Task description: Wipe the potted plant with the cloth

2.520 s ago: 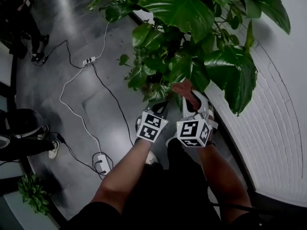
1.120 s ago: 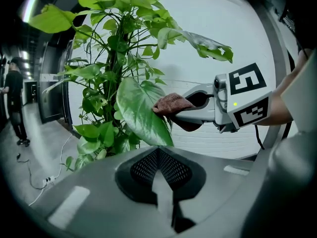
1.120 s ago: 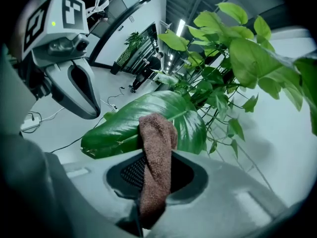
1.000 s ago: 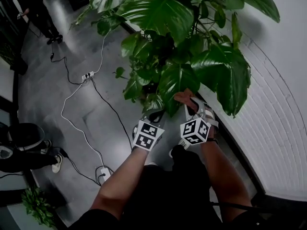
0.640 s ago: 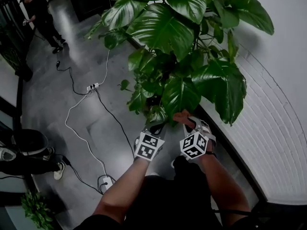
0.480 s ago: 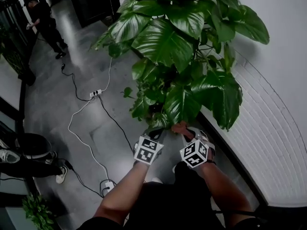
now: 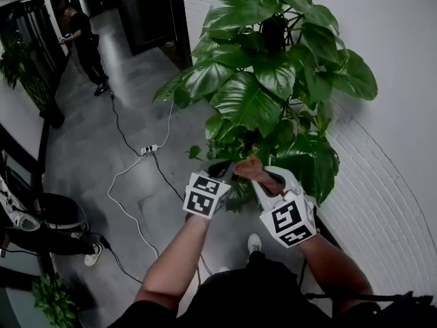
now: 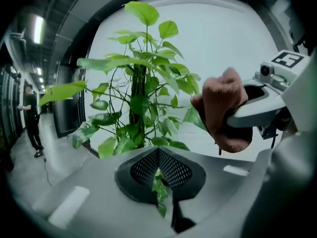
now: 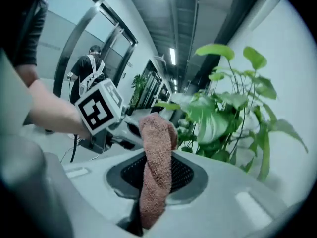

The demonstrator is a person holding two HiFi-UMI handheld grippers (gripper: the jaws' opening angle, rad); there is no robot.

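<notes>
The potted plant [image 7: 263,80] has large glossy green leaves and stands against the white wall; I cannot see its pot. At its lowest leaves my left gripper [image 7: 221,170] is shut on a small mottled leaf [image 8: 159,188], which sticks out between the closed jaws. Just to its right, my right gripper [image 7: 258,176] is shut on a brown terry cloth [image 9: 157,165]. The cloth [image 7: 251,169] bunches up beyond the jaws, close to the leaf the left gripper holds. In the left gripper view the cloth [image 8: 224,110] hangs at the upper right of the plant [image 8: 138,98].
A white brick wall [image 7: 386,183] runs along the right. On the grey floor at the left lie cables and a power strip [image 7: 148,149]. A person [image 7: 85,39] stands far off at the upper left. A small plant [image 7: 51,298] is at the lower left.
The head view has tilted up and shows more of the plant. Both grippers have stayed by the lowest leaves, the right one nearer the camera with the cloth still held.
</notes>
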